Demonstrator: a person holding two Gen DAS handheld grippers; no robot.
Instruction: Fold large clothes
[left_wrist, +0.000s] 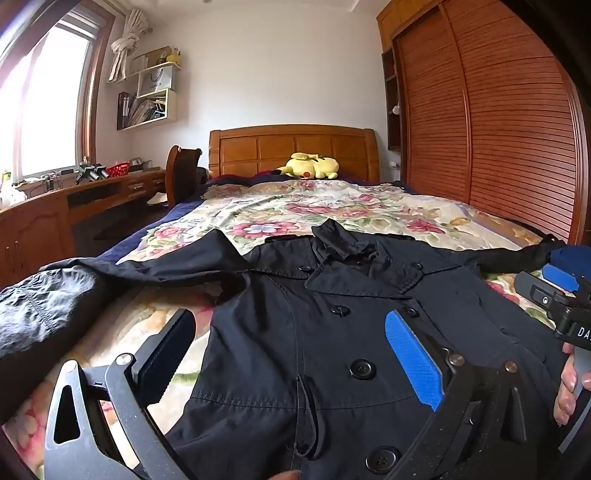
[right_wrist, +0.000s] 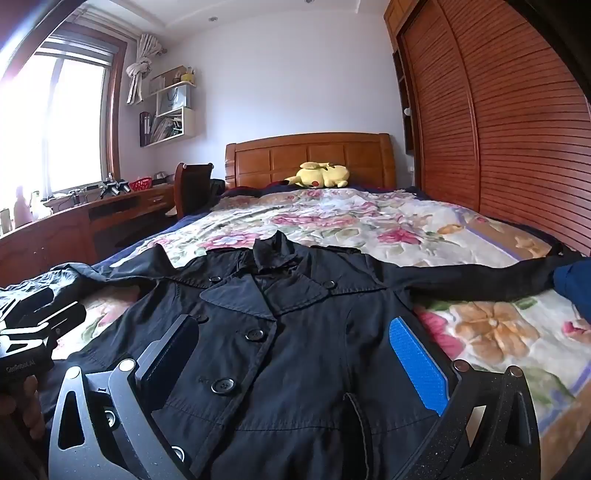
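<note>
Dark coat (left_wrist: 295, 332) front-up on floral bedspread (left_wrist: 295, 206) (both sleeves outspread)

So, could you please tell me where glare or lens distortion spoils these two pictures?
Left wrist view: the bright window is blown out, and the slatted wooden wardrobe doors bow. Right wrist view: the window flares white, while the black double-breasted coat stays sharp.

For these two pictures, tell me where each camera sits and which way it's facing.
Left wrist: sits on the left tongs, looking up the bed over the dark coat; the right tongs and fingers show at right.
Right wrist: sits on the right tongs, facing likewise; the left tongs show at left.
Shared: coat, yellow plush, headboard, wardrobe.
</note>
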